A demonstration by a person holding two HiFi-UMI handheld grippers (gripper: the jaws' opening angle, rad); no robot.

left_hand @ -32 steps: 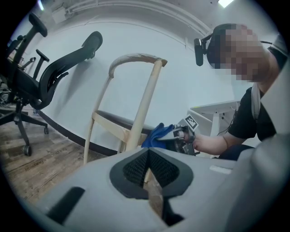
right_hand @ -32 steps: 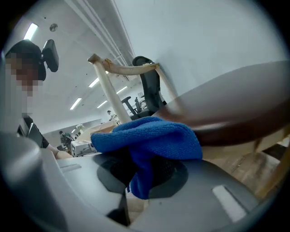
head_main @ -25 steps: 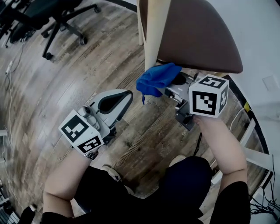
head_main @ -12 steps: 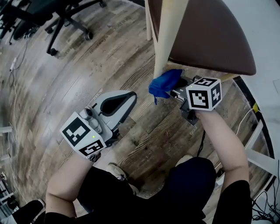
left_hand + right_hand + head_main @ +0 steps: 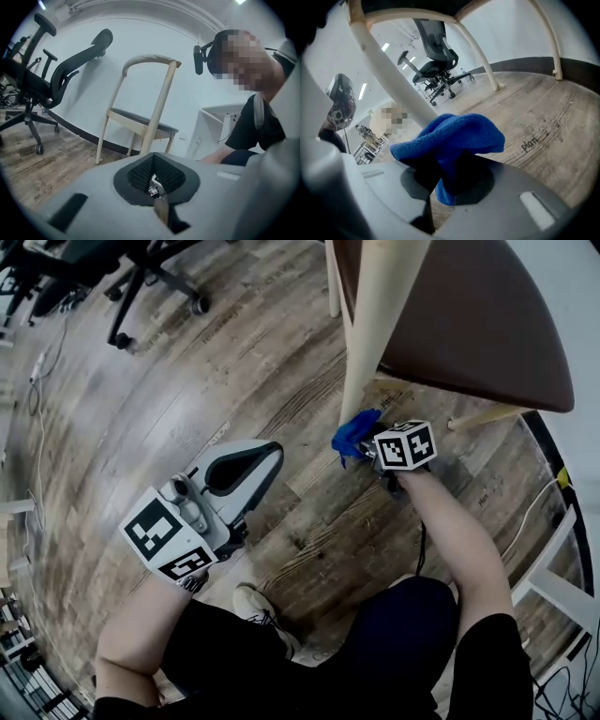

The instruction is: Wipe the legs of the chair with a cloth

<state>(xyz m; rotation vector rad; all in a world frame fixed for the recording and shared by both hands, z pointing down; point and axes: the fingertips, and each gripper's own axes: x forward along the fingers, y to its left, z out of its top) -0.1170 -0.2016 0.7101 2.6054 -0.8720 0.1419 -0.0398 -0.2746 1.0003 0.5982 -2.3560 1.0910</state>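
A chair with a brown seat (image 5: 469,315) and pale wooden legs stands ahead of me. My right gripper (image 5: 364,442) is shut on a blue cloth (image 5: 353,433) and presses it against the low part of the near front leg (image 5: 370,343), close to the floor. In the right gripper view the cloth (image 5: 454,136) bunches over the jaws, with the leg (image 5: 391,70) slanting just behind it. My left gripper (image 5: 242,465) hovers to the left over the wooden floor, shut with nothing in it. The whole chair (image 5: 145,124) shows in the left gripper view.
Black office chairs (image 5: 141,268) stand at the far left on the plank floor. A cable (image 5: 37,399) runs along the left side. A white frame (image 5: 562,568) and more cables lie at the right by the wall. My shoe (image 5: 255,604) is below the left gripper.
My right gripper has slid the cloth down the chair leg towards the floor and away from me. The left gripper has barely moved.
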